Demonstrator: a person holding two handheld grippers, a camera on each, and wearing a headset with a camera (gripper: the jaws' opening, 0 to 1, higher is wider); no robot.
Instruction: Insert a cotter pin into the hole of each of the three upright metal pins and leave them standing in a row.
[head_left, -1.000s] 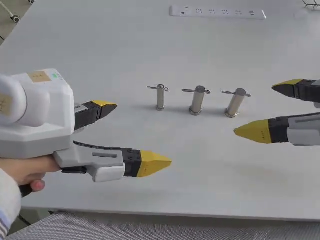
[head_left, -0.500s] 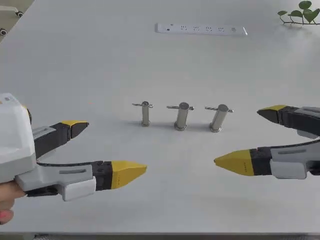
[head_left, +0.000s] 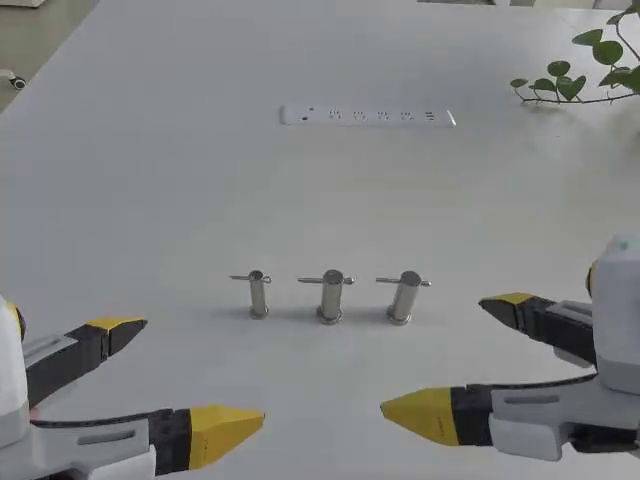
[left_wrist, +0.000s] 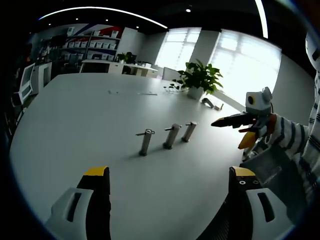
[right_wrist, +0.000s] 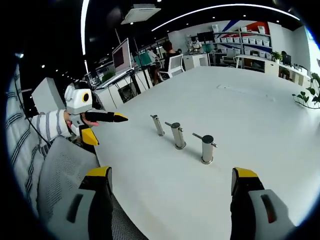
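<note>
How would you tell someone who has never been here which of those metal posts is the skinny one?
On the wide white table, nearer than the white power strip, three upright metal pins stand in a row. Take the left-end pin in the head view: it is visibly slimmer than its two neighbours.

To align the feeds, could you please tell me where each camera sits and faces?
Head view: headset, looking forward and down at the row of metal pins; left gripper and right gripper below.
Left gripper view: rides that gripper, facing the row; own jaws, right gripper, striped sleeve.
Right gripper view: mirrored; left gripper, other sleeve.
All share the row.
</note>
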